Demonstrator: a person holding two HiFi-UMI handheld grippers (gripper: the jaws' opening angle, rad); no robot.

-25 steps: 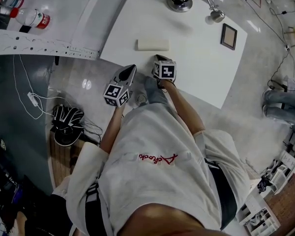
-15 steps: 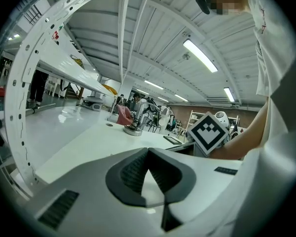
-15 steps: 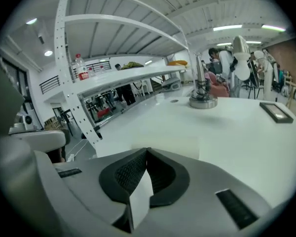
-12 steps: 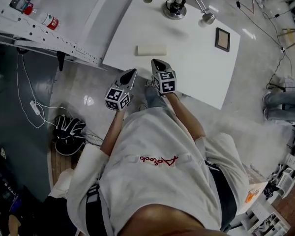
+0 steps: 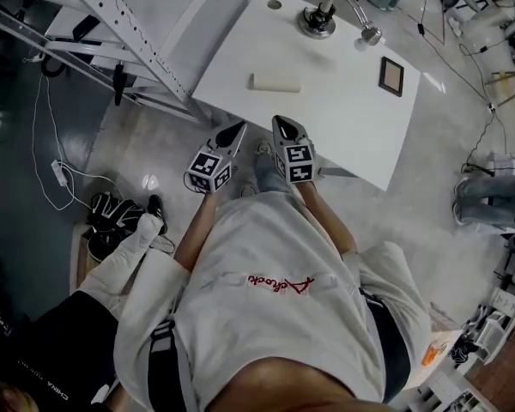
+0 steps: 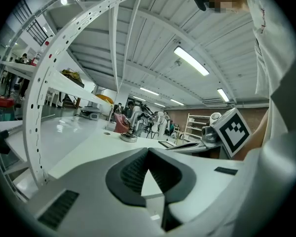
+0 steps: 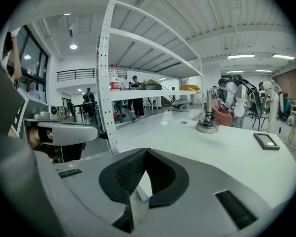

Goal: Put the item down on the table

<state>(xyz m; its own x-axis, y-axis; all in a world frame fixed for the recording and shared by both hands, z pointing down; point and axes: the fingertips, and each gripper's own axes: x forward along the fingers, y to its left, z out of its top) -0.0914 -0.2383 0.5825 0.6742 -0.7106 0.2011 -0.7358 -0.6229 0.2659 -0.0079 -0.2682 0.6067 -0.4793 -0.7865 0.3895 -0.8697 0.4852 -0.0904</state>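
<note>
A cream rectangular block (image 5: 275,81) lies flat on the white table (image 5: 343,118), apart from both grippers. My left gripper (image 5: 238,128) hangs over the floor just short of the table's near edge, shut and empty. My right gripper (image 5: 279,122) is beside it at the same edge, also shut with nothing in it. In the left gripper view the left gripper (image 6: 148,151) has its ribbed pads meeting at the tip. The right gripper (image 7: 146,151) looks the same in the right gripper view. Both point towards the table (image 7: 227,152).
A metal stand (image 5: 316,22) with a bent arm (image 5: 366,31) and a dark framed plate (image 5: 390,75) sit at the table's far side. A white perforated rack (image 5: 137,41) stands left. Black gloves (image 5: 112,217) and a cable (image 5: 56,174) lie on the floor. Another person (image 5: 43,359) is lower left.
Both grippers have drawn back from the table edge towards the body, staying shut. The block has stayed where it lay on the table. The head view has swung, showing more rack.
</note>
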